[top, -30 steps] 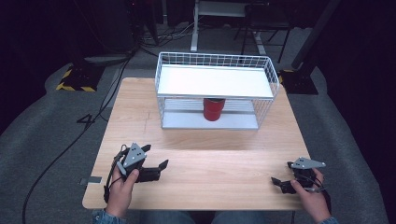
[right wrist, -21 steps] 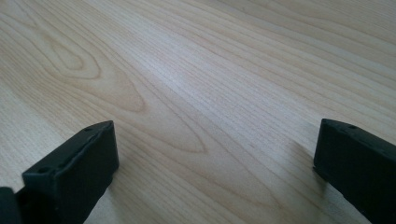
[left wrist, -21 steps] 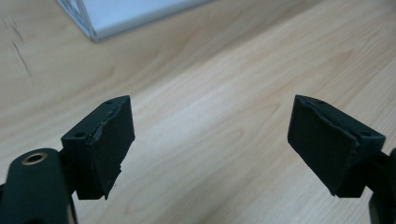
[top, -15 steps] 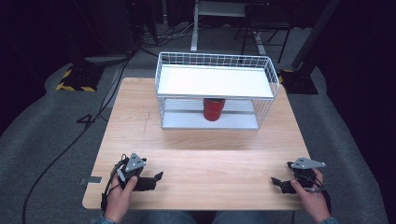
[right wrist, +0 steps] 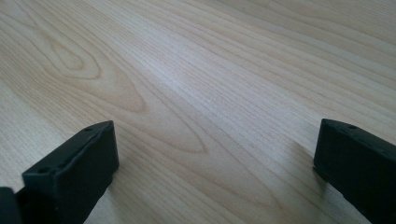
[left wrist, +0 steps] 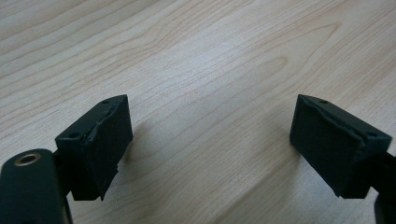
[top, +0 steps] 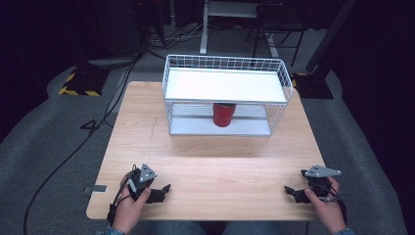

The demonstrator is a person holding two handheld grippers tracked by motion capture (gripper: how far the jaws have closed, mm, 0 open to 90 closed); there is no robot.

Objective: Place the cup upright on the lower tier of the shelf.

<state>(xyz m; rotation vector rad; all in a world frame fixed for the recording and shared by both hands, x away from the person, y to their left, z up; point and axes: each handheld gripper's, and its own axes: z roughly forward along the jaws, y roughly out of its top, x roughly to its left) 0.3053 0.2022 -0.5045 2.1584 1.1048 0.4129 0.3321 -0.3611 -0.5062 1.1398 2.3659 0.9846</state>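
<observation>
My left gripper (top: 164, 191) rests low over the wooden table (top: 210, 161) near its front left edge, held by a hand. In the left gripper view its two black jaws stand apart over bare wood (left wrist: 210, 140); they have just been opening, with nothing between them. My right gripper (top: 289, 192) sits near the front right edge, pointing left. Its jaws are wide apart over bare wood (right wrist: 217, 158), so it is open and holds nothing. A red can (top: 224, 113) stands far off on the lower level of a white wire rack (top: 225, 63).
The rack has a white shelf (top: 225, 85) above the can and stands at the back middle of the table. Dark floor with cables and stands surrounds the table. Bare wood stretches between the two grippers and the rack.
My left gripper has sunk toward the tabletop and come slightly closer to the front edge. The right gripper, the can and the rack have stayed put.
</observation>
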